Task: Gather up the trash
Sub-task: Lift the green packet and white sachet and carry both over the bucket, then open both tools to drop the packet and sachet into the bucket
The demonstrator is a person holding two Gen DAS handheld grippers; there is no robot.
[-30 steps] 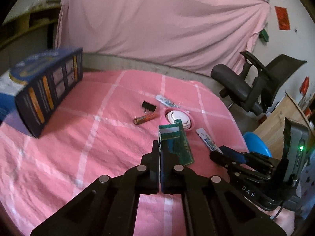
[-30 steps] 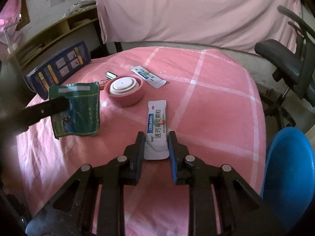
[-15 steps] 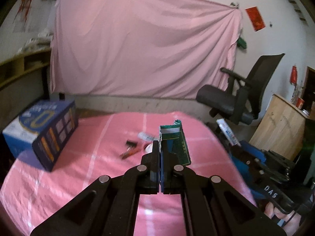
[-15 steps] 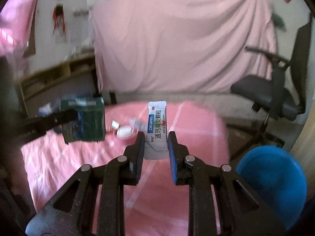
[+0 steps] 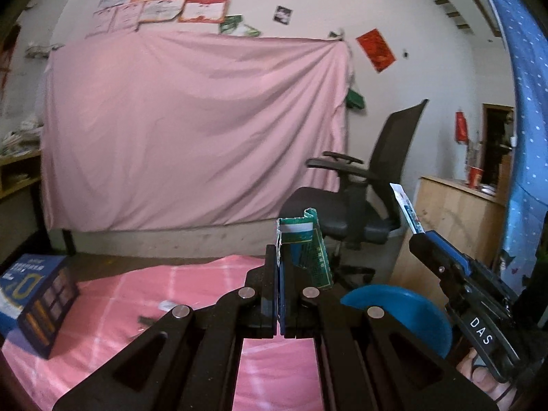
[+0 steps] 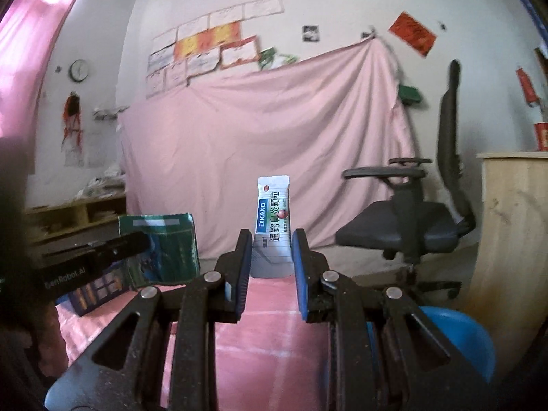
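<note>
Two tongs: both raised above the pink bench [image 5: 144, 311]
Left tongs [image 5: 278, 267]: clenched on green wrapper [image 5: 304, 246]
Right tongs [image 6: 270, 257]: clamping white sachet [image 6: 272, 219] upright

A pink sheet [image 5: 191, 130] is hanging across the wall straight ahead of both grippers. A black office chair [image 6: 411, 226] is standing ahead to the right. A blue box [image 5: 34, 301] is lying on the pink tablecloth [image 5: 137, 308] to the left. A wooden cabinet [image 6: 513, 226] is standing far right.
</note>
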